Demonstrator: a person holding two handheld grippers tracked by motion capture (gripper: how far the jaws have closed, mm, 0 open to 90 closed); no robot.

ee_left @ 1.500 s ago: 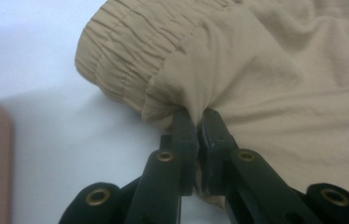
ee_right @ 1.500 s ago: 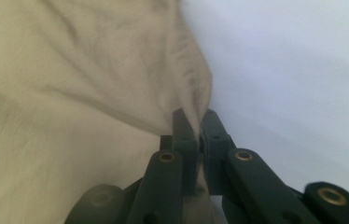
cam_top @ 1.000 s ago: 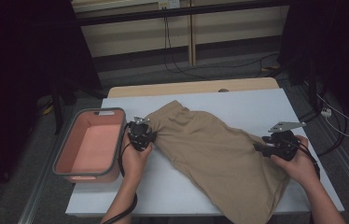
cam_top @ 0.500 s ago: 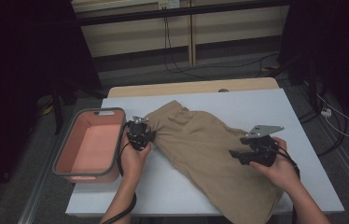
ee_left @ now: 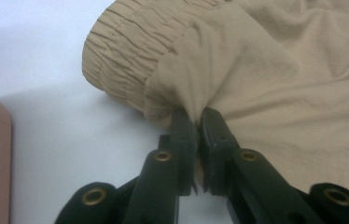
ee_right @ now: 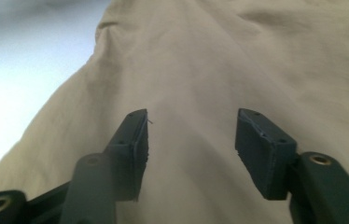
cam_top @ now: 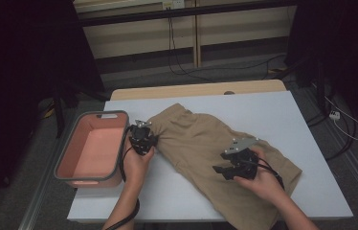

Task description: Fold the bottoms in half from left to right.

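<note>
Tan shorts (cam_top: 201,143) lie spread across the white table, waistband toward the far left. In the left gripper view the gathered waistband (ee_left: 130,51) bunches just beyond the jaws. My left gripper (cam_top: 149,139) (ee_left: 197,116) is shut on a fold of the shorts' fabric at their left edge. Over the middle of the shorts hovers my right gripper (cam_top: 219,171) (ee_right: 191,135), open, jaws wide apart with nothing between them, only cloth (ee_right: 238,56) beneath.
A pink bin with a grey rim (cam_top: 119,143) stands at the table's left edge, close to my left hand. Bare white tabletop (cam_top: 282,115) lies to the far right and front left. Cables trail on the floor beyond the table.
My right gripper has moved left from the shorts' right end to over their middle. The left gripper has stayed put, holding the fabric.
</note>
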